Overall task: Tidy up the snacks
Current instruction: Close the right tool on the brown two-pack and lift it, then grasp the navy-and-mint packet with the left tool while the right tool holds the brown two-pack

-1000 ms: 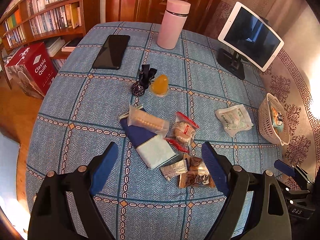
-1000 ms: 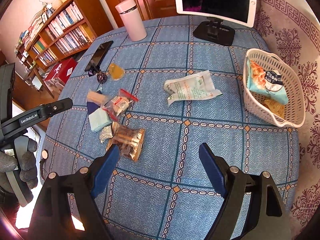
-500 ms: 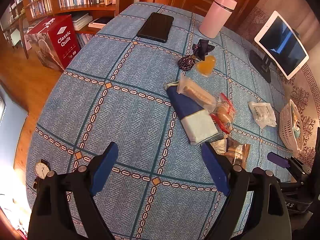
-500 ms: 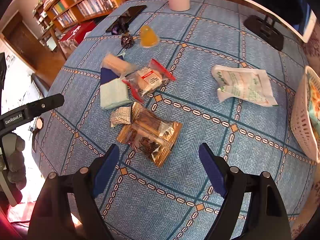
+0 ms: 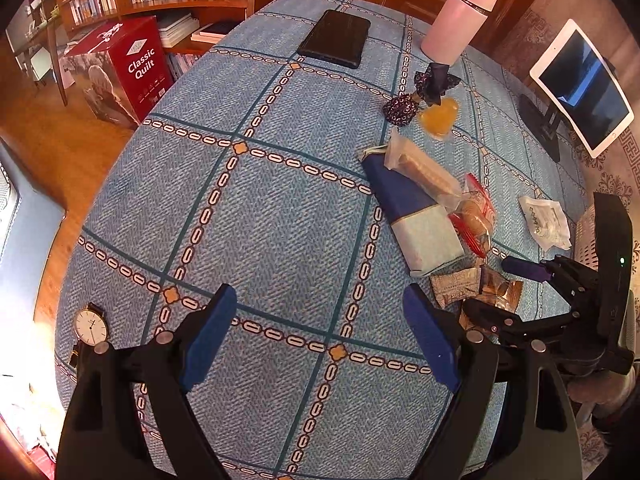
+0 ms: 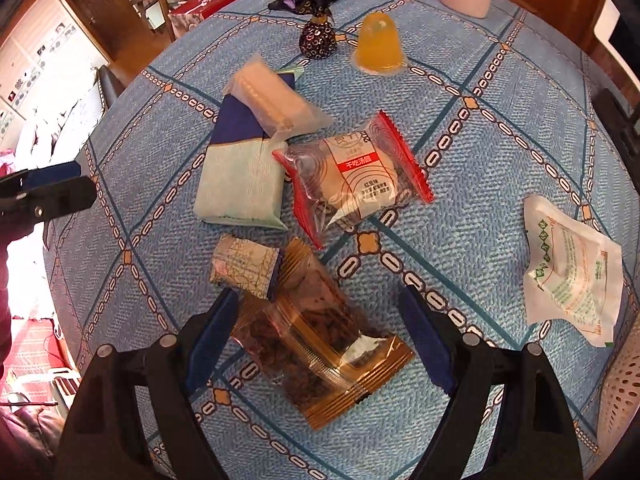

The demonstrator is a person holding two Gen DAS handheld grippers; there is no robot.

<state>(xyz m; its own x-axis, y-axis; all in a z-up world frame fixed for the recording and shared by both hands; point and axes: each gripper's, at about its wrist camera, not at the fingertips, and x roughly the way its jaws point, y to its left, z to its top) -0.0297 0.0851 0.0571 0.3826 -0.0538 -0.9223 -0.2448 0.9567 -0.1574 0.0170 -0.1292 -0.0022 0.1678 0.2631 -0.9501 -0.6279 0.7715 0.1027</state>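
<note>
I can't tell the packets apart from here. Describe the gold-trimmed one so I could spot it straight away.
On the blue checked tablecloth, find the cluster of snacks by the tissue pack. The gold packet is the nearest one, lying between the open right gripper fingers. Unlike the red-edged packet above it, it is clear with ribbed gold ends and dark brown pieces inside.

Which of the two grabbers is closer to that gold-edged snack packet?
The right gripper: its open fingers straddle the gold-edged packet. The left gripper hangs over bare tablecloth beside the pile.
</note>
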